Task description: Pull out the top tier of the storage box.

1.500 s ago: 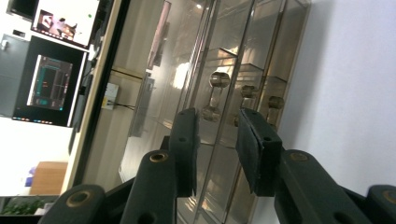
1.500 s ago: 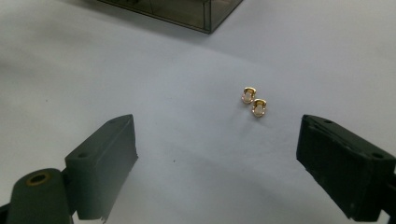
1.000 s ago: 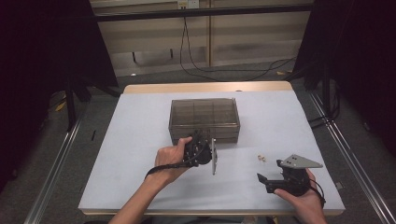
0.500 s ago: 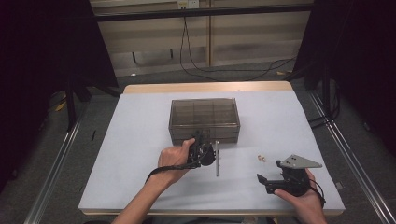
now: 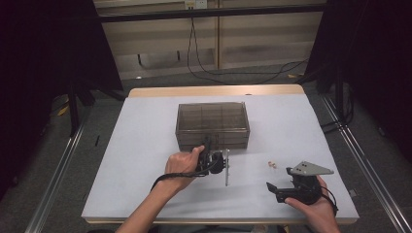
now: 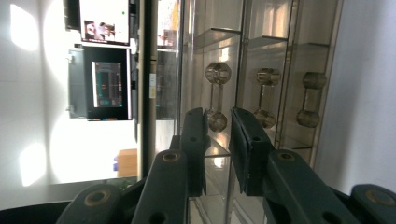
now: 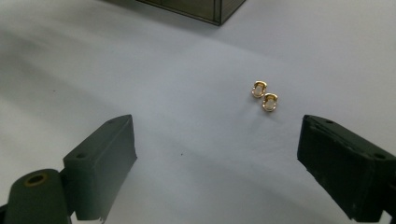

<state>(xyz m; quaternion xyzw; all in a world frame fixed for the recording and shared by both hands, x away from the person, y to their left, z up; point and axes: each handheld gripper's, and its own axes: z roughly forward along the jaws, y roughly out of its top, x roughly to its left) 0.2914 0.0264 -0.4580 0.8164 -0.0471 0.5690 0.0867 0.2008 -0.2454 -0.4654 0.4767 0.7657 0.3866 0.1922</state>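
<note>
A smoky clear drawer box (image 5: pixel 212 124) stands mid-table. My left gripper (image 5: pixel 208 144) lies rolled on its side right at the box's front. In the left gripper view its jaws (image 6: pixel 218 140) stand narrowly open, lined up with a dumbbell-shaped drawer handle (image 6: pixel 216 95) just beyond the tips and apart from it. Two small gold earrings (image 5: pixel 272 165) lie together on the white table (image 5: pixel 136 145). My right gripper (image 5: pixel 270 187) rests low near the front right, wide open (image 7: pixel 219 154), with the earrings (image 7: pixel 264 95) ahead of its jaws.
Two more handles (image 6: pixel 266 95) sit on neighbouring drawers. The box's corner (image 7: pixel 219 11) shows beyond the earrings. Dark curtains and cables surround the table; its front edge (image 5: pixel 218 219) is close to both hands.
My left gripper has shifted slightly right along the box front and closer to the drawers. The right gripper and the earrings have stayed still.
</note>
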